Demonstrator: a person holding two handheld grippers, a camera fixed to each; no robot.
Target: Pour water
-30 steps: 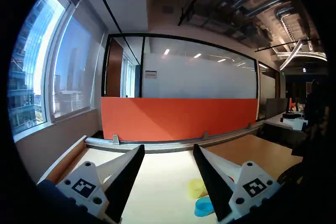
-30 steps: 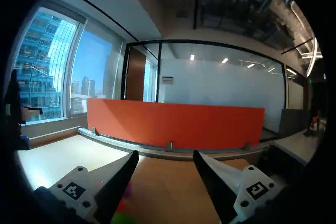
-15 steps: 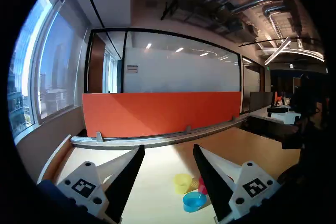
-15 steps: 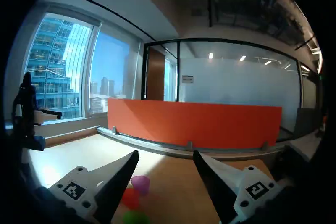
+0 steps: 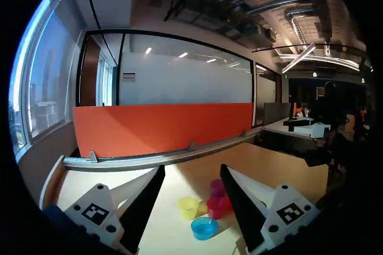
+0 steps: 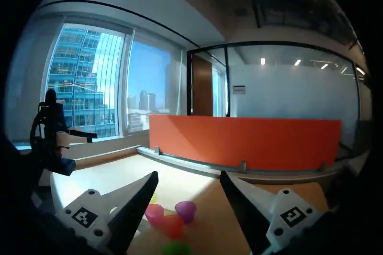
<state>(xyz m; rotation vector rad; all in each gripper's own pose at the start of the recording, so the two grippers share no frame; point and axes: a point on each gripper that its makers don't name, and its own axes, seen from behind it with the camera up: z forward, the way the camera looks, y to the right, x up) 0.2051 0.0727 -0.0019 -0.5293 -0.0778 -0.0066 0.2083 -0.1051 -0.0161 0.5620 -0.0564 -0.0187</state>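
Several small plastic cups stand bunched on the wooden table. In the left gripper view a yellow cup (image 5: 187,207), a red cup (image 5: 216,206), a purple cup (image 5: 218,187) and a blue cup (image 5: 204,227) sit low between my fingers. My left gripper (image 5: 191,169) is open above them, holding nothing. In the right gripper view I see a pink cup (image 6: 154,214), a red cup (image 6: 173,225), a purple cup (image 6: 185,211) and a green cup (image 6: 175,248). My right gripper (image 6: 188,174) is open and holds nothing.
An orange divider panel (image 5: 163,128) on a metal rail runs along the far edge of the table (image 5: 268,164). Large windows (image 6: 91,92) lie to the left. The other gripper, dark with a blue part (image 6: 50,140), shows at the left edge of the right gripper view.
Both cameras have dipped and swung, so more cups have come into view between the fingers. The left view panned right, the right view panned left. Both grippers stayed open.
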